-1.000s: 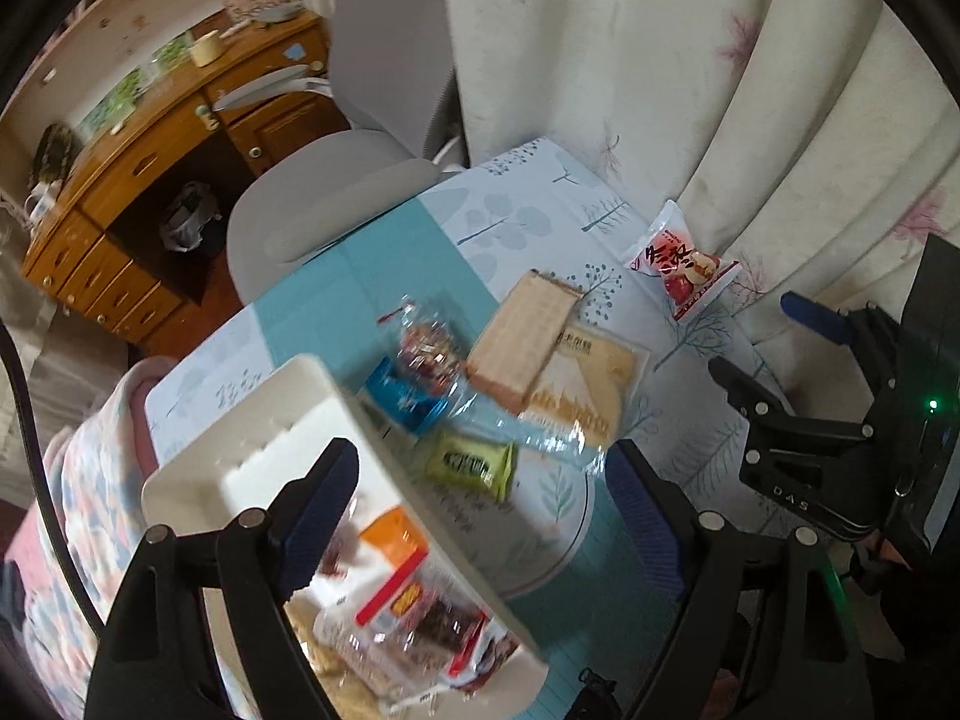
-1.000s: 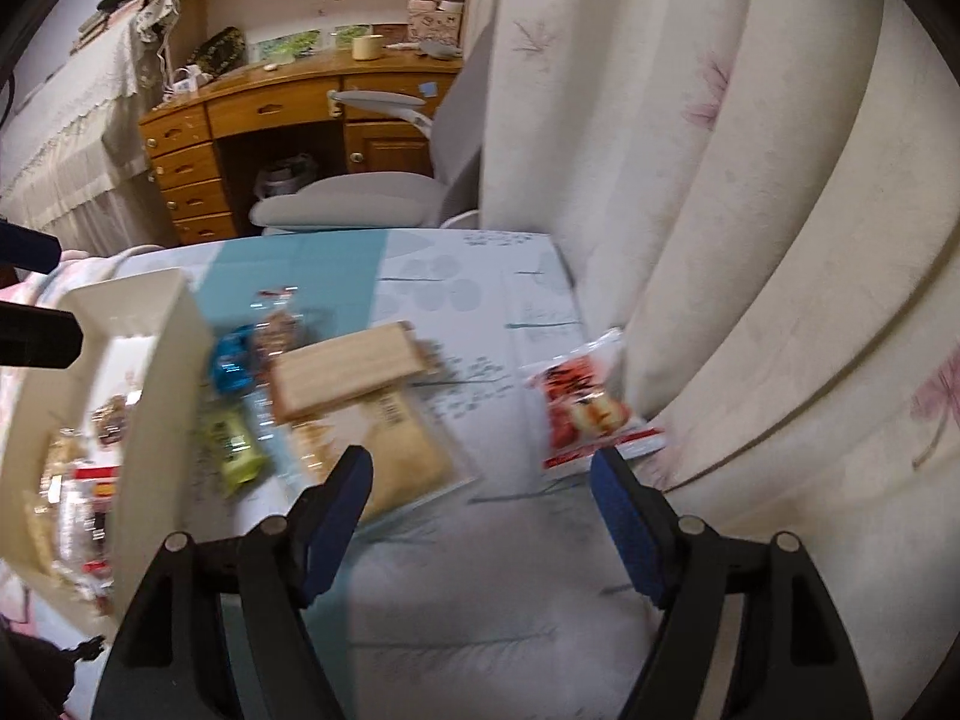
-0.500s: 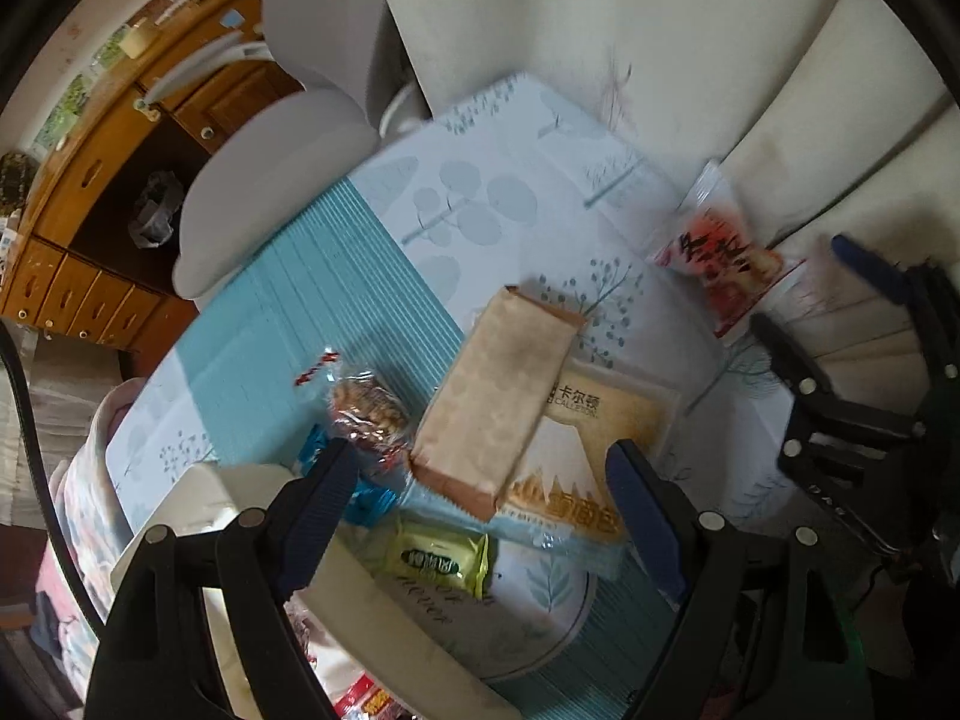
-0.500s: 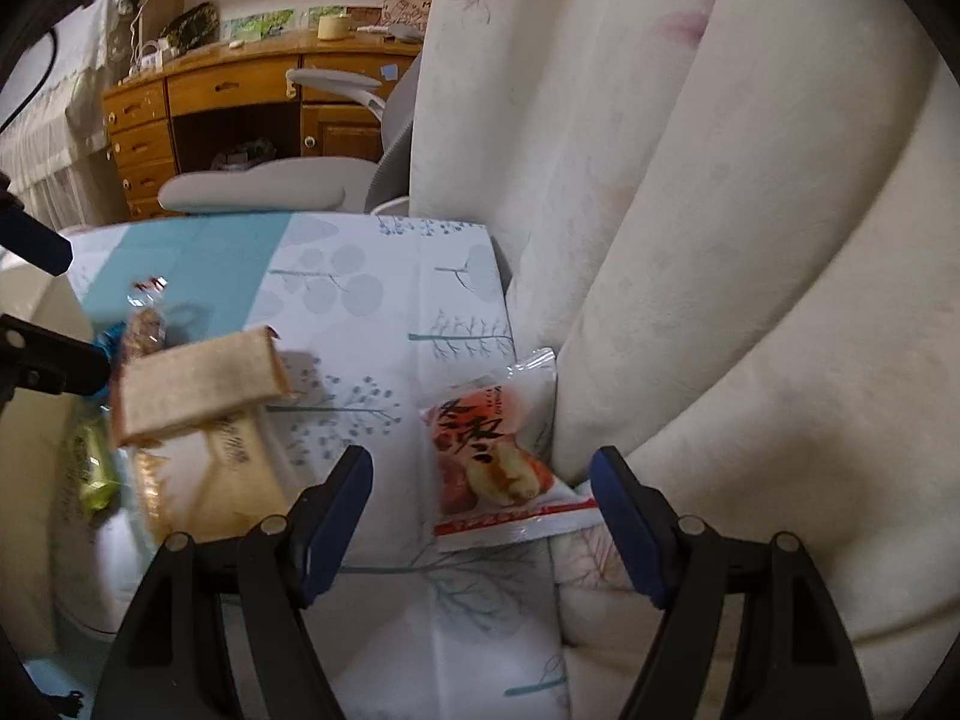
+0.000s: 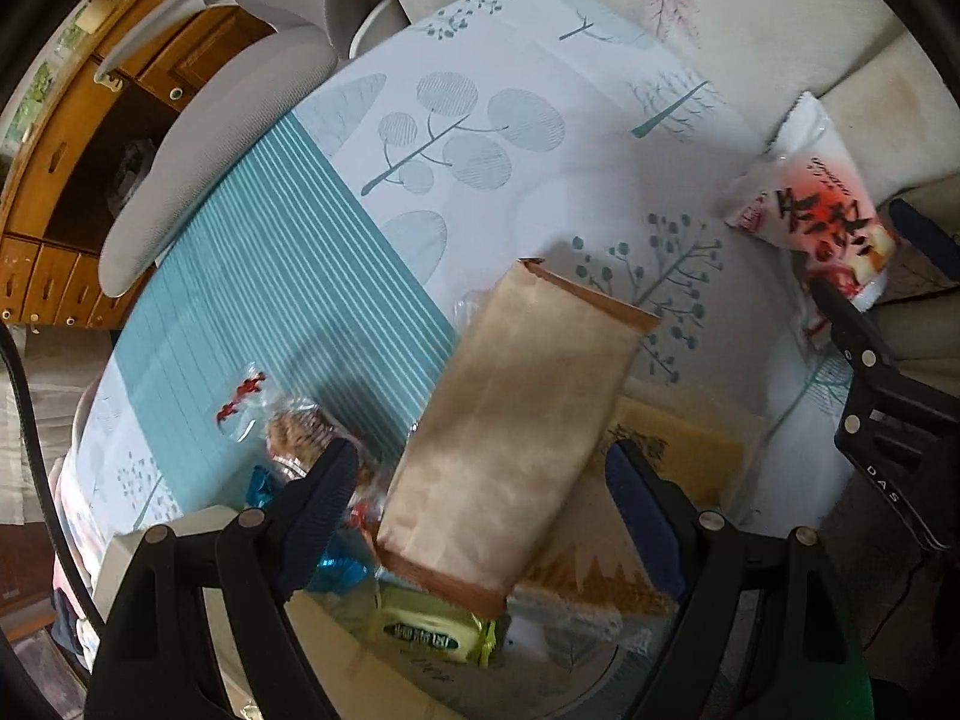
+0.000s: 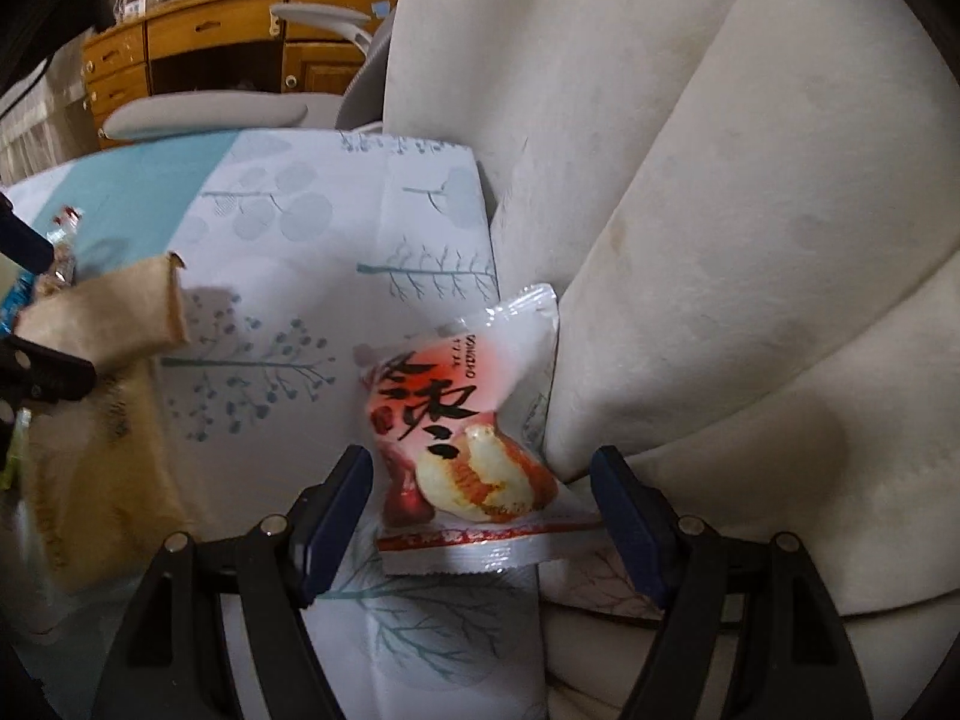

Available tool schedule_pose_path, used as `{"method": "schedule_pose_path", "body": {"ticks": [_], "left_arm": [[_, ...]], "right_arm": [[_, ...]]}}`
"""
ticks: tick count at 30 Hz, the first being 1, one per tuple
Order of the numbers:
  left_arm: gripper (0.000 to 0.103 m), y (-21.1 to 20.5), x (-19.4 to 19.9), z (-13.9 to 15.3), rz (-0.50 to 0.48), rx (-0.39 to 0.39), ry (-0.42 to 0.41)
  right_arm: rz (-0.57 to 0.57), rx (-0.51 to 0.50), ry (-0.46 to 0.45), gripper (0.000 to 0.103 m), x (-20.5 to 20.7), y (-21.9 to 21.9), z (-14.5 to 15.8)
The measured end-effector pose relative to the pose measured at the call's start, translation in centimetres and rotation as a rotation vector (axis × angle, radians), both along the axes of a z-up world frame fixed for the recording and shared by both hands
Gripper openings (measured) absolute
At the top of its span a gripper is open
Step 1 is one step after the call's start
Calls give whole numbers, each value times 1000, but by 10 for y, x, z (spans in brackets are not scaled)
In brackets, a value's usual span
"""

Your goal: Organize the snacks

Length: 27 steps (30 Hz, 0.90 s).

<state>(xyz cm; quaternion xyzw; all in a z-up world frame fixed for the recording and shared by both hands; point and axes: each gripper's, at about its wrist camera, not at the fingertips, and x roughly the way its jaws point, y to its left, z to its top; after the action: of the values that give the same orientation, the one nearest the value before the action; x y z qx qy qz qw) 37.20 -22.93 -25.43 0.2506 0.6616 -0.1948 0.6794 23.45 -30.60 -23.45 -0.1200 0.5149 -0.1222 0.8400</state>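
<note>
Brown paper-wrapped snack pack point(image 5: 516, 438) lies on the table point(image 5: 480, 138), overlapping a yellow mountain-print packet point(image 5: 666, 462); the left tool point(image 5: 480, 498) hangs over it, jaws wide apart on either side, pads not touching. Right tool point(image 6: 480, 498) likewise stands wide open, gripping nothing, with a red-and-white snack packet point(image 6: 468, 438) between its fingers at the table edge against the cream curtain point(image 6: 720, 240).

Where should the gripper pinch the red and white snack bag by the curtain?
Pinch the red and white snack bag across its puffy middle, coming from above. It lies flat, one side against the curtain, and the open right gripper already straddles it.
</note>
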Motion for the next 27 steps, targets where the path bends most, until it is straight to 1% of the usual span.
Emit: {"method": "schedule_pose_path", "body": {"ticks": [8,11,12,16,18,19,21,27], "left_arm": [[83,4,9,-15,12,-43,36],[77,8,11,-19,19,-76,50],[72,9,12,-19,23,-91,58],[64,12,14,-19,30,-118,65],[62,14,12,-20,33,-126,62],[60,15,11,-19,34,-129,61],[59,17,9,-19,40,-128,55],[59,20,-2,-16,59,-114,47]], "right_arm": [[7,-5,0,75,6,-5,-11],[7,-10,-7,74,5,-4,-12],[6,-8,-6,73,5,-4,-11],[-4,4,8,67,4,-5,-9],[-7,25,16,65,5,-7,-8],[-7,36,19,61,4,-7,-7],[-12,78,29,55,2,-8,-6],[-48,153,69,52,-3,-10,-4]]}}
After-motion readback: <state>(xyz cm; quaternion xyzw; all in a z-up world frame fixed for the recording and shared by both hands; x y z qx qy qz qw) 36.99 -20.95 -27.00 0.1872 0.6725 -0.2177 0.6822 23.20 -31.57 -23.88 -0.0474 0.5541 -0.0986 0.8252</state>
